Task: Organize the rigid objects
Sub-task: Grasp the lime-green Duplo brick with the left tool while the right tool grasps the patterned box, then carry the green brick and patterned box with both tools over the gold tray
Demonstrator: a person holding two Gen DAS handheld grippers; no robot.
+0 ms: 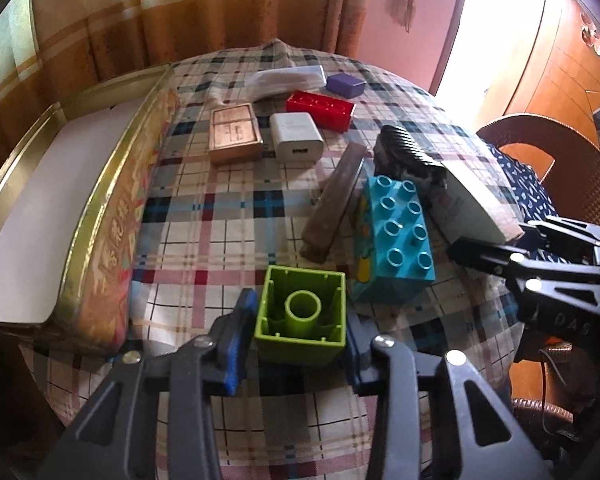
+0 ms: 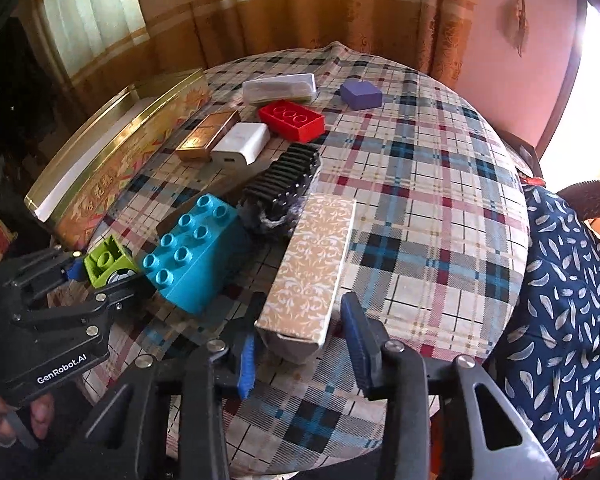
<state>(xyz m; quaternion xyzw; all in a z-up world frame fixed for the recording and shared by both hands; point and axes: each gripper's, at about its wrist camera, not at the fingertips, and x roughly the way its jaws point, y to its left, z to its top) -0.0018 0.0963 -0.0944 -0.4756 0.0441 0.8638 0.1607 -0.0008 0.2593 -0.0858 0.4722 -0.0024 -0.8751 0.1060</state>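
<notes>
The left gripper (image 1: 300,340) squeezes a green block (image 1: 302,314). The right gripper (image 2: 300,344) is open around the end of a tan box (image 2: 314,272). A gold tin (image 1: 100,216) holds something white.

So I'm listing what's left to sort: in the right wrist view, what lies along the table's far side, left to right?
Gold rectangular tin → copper-coloured metal box → white plastic charger → red plastic brick → purple block.

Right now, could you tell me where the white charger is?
The white charger lies far across the table, between the copper tin on its left and the red brick behind-right.
</notes>
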